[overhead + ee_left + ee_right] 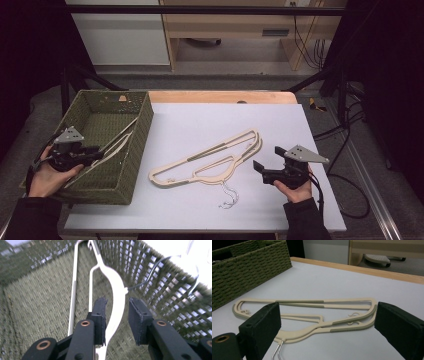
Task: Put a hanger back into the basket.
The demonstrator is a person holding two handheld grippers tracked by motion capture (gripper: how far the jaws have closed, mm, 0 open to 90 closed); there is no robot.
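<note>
2 cream hangers (pixel 210 162) lie stacked on the white surface (pixel 200 120) in the high view, their wire hooks pointing toward the person, while a third hanger (pixel 116 142) leans inside the green woven basket (pixel 142 125) at the left edge. The left gripper (pixel 97 154) sits over the basket's near end at that hanger, and the right gripper (pixel 257 167) hovers just beside the stacked pair, not touching them. From the left gripper view, the white hanger (pixel 117 297) runs up between the black jaws, which stand parted around it, the left jaw against the plastic and the right one clear; the hanger appears to be in the act of being let go into the basket (pixel 37 302). From the right gripper view, the jaws gape wide and empty, framing the 2 hangers (pixel 317 315) flat on the surface (pixel 332 282), with the basket wall (pixel 249 267) off to the left. Judging by this, 1 hanger is being dropped off and the stacked pair comes next: the right gripper would need to come down, close on an arm of the top hanger and lift it free of its twin.
</note>
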